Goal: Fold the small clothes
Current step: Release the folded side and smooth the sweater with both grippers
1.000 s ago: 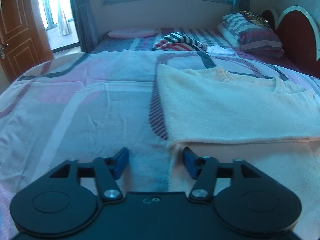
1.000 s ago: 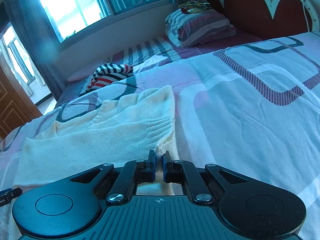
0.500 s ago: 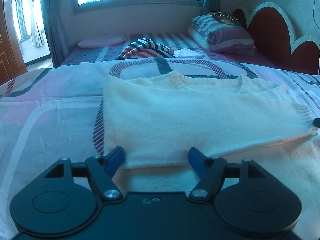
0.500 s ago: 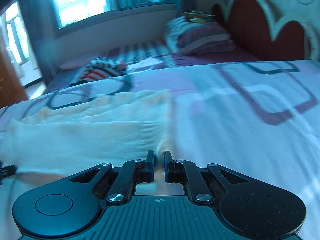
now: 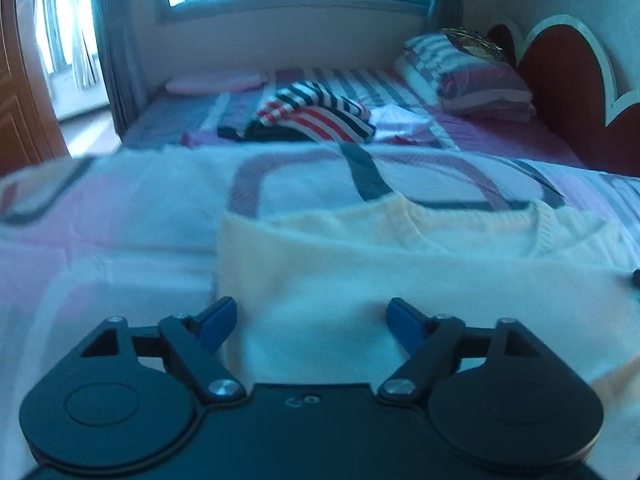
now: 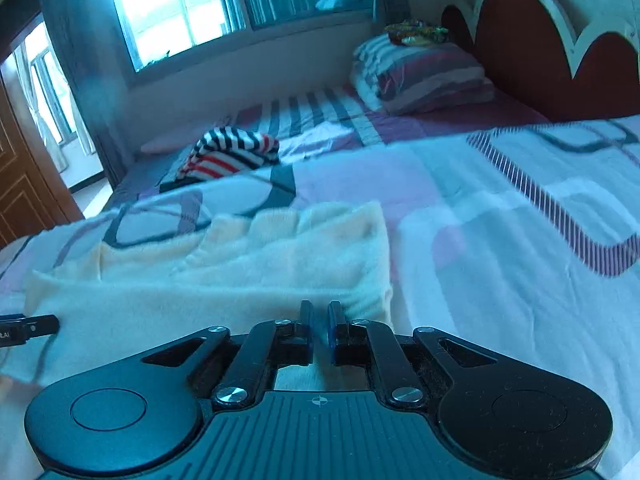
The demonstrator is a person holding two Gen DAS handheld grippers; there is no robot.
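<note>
A cream knitted sweater [image 5: 400, 272] lies folded on the patterned bedspread [image 5: 100, 240], neckline away from me. My left gripper [image 5: 310, 316] is open, its blue fingertips [image 5: 218, 318] spread over the sweater's near left edge. In the right wrist view the sweater [image 6: 240, 264] lies ahead and left. My right gripper [image 6: 319, 326] is shut on the sweater's near right edge, with cream fabric showing between and behind the pads. The left gripper's tip [image 6: 28, 326] shows at the far left of that view.
A striped red, white and dark garment [image 5: 316, 114] lies further up the bed, with a white cloth [image 5: 400, 120] beside it. Striped pillows [image 5: 468, 76] sit by the red headboard [image 5: 568, 92]. A wooden door [image 6: 24, 184] and window [image 6: 180, 8] are at the left.
The left gripper has moved right, from the sweater's left corner to over its near edge, staying open. The right gripper stays shut on the sweater edge and has carried it forward.
</note>
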